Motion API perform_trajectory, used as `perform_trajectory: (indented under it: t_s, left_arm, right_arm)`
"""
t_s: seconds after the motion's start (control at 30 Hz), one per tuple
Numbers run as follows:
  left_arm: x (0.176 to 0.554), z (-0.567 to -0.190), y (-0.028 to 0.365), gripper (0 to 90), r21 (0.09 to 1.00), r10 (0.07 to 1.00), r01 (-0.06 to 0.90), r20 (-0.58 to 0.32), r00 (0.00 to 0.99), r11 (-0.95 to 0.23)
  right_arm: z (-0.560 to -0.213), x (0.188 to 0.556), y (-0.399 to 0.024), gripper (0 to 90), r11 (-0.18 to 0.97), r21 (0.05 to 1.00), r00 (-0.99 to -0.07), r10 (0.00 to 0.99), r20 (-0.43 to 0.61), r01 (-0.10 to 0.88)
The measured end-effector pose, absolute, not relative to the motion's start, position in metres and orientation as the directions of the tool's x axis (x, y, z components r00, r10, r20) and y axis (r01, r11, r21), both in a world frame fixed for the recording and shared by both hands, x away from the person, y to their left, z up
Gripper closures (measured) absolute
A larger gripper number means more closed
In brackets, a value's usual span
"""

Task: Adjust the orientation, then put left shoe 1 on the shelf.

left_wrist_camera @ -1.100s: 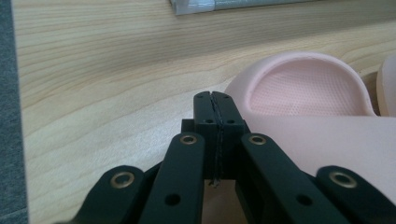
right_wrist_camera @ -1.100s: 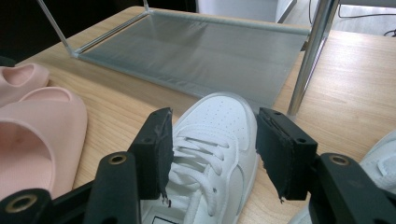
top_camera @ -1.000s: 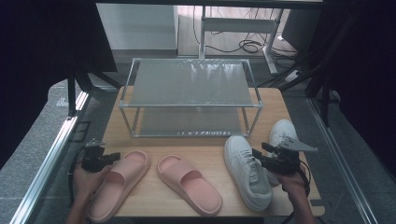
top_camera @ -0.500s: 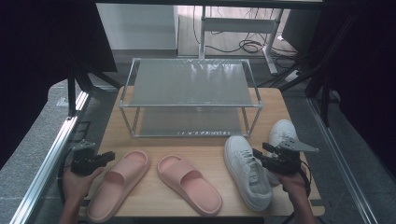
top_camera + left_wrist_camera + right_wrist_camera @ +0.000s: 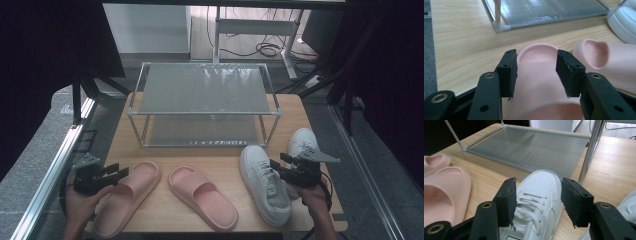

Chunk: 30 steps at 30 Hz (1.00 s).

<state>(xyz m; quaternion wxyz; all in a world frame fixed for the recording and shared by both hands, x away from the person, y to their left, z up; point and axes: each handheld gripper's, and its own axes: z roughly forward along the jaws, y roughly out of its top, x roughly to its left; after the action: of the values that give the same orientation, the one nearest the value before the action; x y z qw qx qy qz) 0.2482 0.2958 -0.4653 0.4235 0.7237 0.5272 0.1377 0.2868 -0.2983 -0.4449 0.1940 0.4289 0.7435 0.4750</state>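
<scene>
- Hovering my left gripper (image 5: pixel 117 173) over the left pink slipper (image 5: pixel 125 197) at about seven o'clock on the bench (image 5: pixel 220 150); its fingers (image 5: pixel 510 72) have just been opening and now stand wide apart
- In the left gripper view the fingers straddle the slipper's (image 5: pixel 537 75) toe end without the pads pressing on it, so nothing is gripped
- That slipper lies flat, toe pointing toward one o'clock, at the bench's left front edge
- The second pink slipper (image 5: pixel 202 197) lies just beside it at six o'clock, toe toward eleven o'clock; in the left gripper view it (image 5: pixel 609 62) sits to the right of the fingers
- My right gripper (image 5: pixel 275 167) sits at four o'clock, over the side of the nearer white sneaker (image 5: pixel 264 182)
- In the right gripper view its fingers (image 5: pixel 507 200) are spread wide, the sneaker's (image 5: pixel 536 195) laced top showing between them, pads clear of it
- A second white sneaker (image 5: pixel 302 145) lies just behind my right hand (image 5: pixel 312 195), at about three o'clock
- The two-tier metal rack (image 5: pixel 205 102) stands at twelve o'clock, well apart from both pairs of shoes, both shelves bare
</scene>
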Motion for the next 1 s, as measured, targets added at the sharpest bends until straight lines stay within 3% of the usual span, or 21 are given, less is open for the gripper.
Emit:
perform_trajectory:
  t_s: [0.37, 1.0]
  left_arm:
    - [0.215, -0.463, 0.29, 50.4, 0.764, 0.879, 0.638, -0.233, 0.416, -0.099]
    - [0.201, -0.476, 0.273, 45.3, 0.744, 0.881, 0.656, -0.22, 0.419, -0.126]
  right_arm:
    - [-0.446, 0.287, -0.299, 47.0, 0.178, 0.872, -0.554, 0.824, 0.121, 0.455]
    - [-0.446, 0.289, -0.296, 47.0, 0.184, 0.872, -0.561, 0.819, 0.119, 0.454]
